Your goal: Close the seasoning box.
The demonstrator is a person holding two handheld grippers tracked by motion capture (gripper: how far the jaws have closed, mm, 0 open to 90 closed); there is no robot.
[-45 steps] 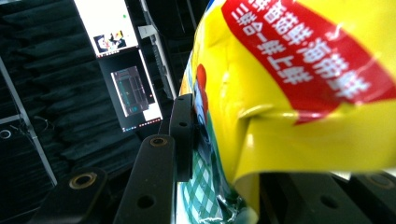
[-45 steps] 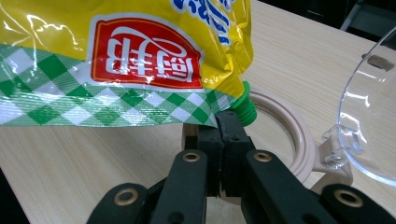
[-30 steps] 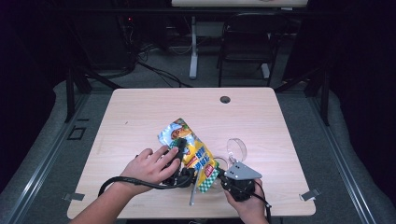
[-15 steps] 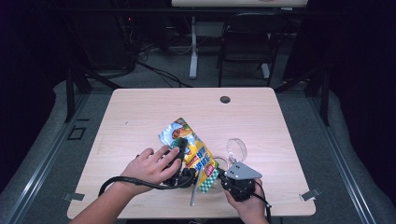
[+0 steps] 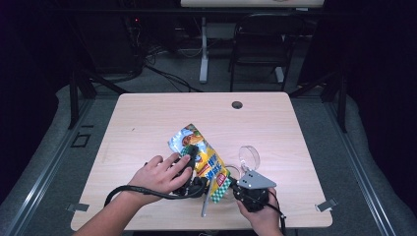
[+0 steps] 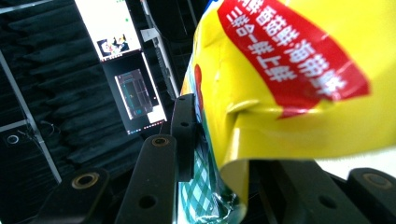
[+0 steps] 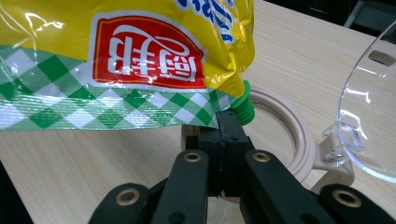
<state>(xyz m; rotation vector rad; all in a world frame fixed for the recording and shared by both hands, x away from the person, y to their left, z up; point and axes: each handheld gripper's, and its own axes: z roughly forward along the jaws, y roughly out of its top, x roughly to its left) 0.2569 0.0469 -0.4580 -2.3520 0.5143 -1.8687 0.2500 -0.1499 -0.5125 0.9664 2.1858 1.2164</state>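
Yellow printed plastic film forms the snack bag (image 5: 201,160), which has a red label panel and a green-and-white checked band along its lower seal. The bag lies diagonally near the front middle of the light wooden surface (image 5: 147,118), with its checked end pointing toward the person.

Left gripper (image 5: 193,186): held in the person's left hand (image 5: 160,174), positioned at the left side of the bag's lower half. In the left gripper view, the jaws stand partly apart with the bag (image 6: 280,93) between them; one black pad lies against the film at the left. The opposite pad is hidden behind the bag, so full contact cannot be confirmed on that side.

Right gripper (image 5: 235,189): held in the person's right hand (image 5: 263,216), positioned at the bag's checked corner. In the right gripper view, the jaws are closed together, pinching the corner of the checked seal (image 7: 205,114) between the pads.

Adjacent items: a beige plastic ring-shaped frame (image 7: 289,135) lies flat on the surface just behind the right gripper's jaws, and a clear round plastic lid (image 7: 373,107) rises tilted from its hinge. A green ribbed plastic part (image 7: 245,107) is visible beside the pinched corner.
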